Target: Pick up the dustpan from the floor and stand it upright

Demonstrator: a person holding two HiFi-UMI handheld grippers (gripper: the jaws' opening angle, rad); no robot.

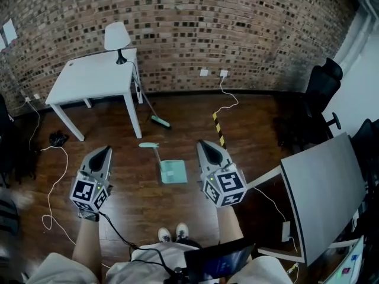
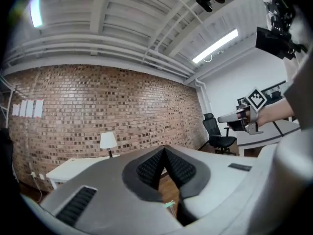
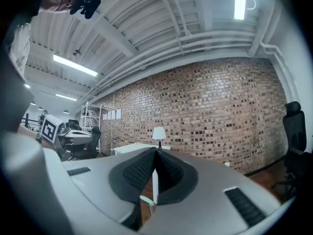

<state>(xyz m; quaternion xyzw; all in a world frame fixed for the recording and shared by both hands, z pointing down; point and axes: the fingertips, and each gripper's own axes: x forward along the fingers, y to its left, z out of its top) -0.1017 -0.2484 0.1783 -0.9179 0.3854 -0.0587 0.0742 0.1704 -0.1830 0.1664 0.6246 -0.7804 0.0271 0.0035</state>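
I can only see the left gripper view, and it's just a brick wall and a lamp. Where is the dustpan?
Observer: In the head view, the dustpan lies flat on the wooden floor, a little ahead of the person's shoes.
Operator: Is a tool holding it?
Observer: No. In that view the left tool and the right tool sit on either side of it, and neither touches it.
Operator: Is the right tool open?
Observer: No. The right gripper view shows its jaws closed together with nothing between them.
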